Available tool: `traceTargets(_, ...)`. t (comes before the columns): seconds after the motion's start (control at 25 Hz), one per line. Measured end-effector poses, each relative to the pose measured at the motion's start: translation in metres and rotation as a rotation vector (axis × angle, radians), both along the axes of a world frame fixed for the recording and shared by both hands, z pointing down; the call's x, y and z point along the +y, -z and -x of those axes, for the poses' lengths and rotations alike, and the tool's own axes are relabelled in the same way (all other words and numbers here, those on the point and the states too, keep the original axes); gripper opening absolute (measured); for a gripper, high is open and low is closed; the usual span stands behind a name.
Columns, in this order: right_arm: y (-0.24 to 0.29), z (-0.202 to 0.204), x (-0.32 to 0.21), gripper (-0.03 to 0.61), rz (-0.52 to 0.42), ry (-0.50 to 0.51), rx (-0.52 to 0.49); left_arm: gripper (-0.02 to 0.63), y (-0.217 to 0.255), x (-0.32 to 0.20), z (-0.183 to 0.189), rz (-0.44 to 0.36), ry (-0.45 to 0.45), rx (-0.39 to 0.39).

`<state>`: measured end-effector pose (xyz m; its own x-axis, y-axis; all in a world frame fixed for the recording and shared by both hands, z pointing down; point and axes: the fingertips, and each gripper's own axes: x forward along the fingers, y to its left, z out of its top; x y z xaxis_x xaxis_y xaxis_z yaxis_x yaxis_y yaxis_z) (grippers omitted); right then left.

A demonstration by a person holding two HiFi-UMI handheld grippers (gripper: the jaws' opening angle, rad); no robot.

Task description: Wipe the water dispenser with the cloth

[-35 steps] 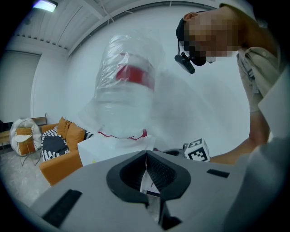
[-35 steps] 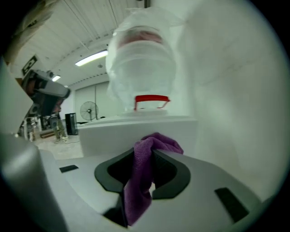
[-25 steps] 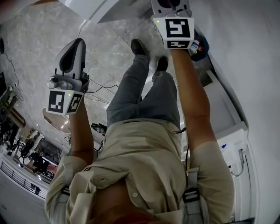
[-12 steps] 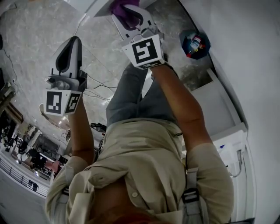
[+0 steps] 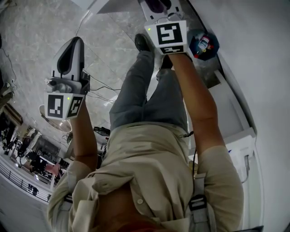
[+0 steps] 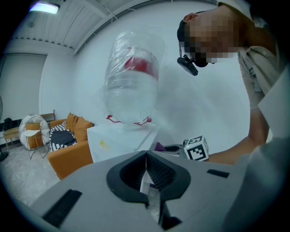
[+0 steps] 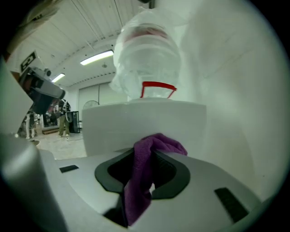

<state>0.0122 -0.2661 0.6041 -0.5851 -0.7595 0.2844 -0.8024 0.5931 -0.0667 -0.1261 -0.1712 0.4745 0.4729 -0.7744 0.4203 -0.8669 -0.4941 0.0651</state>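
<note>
The water dispenser is a white box [image 6: 121,141] with a plastic-wrapped bottle [image 6: 131,86] upside down on top. In the right gripper view its white body [image 7: 145,120] and bottle [image 7: 147,50] fill the frame just ahead. My right gripper [image 7: 144,170] is shut on a purple cloth [image 7: 156,142], which bulges out above the jaws toward the dispenser. From the head view this gripper [image 5: 161,7] is at the top edge, purple cloth [image 5: 156,5] just showing. My left gripper [image 5: 74,43] is held out to the left, shut and empty [image 6: 146,167], away from the dispenser.
A blue bin with bottles [image 5: 202,44] stands on the marble floor by the wall. A white cabinet [image 5: 235,136] runs along the right. Cables [image 5: 102,88] lie on the floor. An orange sofa [image 6: 68,140] stands left of the dispenser. The person's legs are below both grippers.
The right gripper with the cloth swung left and down half a second ago, then moved back right and up toward the frame's top edge. The left gripper has barely moved.
</note>
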Motion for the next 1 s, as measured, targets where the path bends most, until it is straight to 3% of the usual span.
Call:
traceTargets(0.2,-0.017,-0.063,-0.052,0.106,0.024,-0.184,0.003,0.018,-0.004,-0.001,0.002,0.006,0.002,0.001)
traceTargets(0.36,-0.024,-0.060,-0.051,0.106,0.016,-0.182,0.010,0.020,-0.012,-0.005,0.004,0.009,0.003,-0.001)
traceTargets(0.56,-0.018,-0.025,-0.025,0.106,0.011,-0.109,-0.010,0.018,-0.014,-0.009,0.004,0.008,0.006,-0.003)
traceTargets(0.84,-0.012,0.060,0.041,0.106,0.019,0.110,-0.035,0.019,-0.018,-0.012,0.003,0.018,0.005,-0.003)
traceTargets(1.0,-0.018,0.070,0.053,0.104,0.012,0.177,-0.008,0.019,-0.020,-0.012,0.000,0.018,0.003,-0.002)
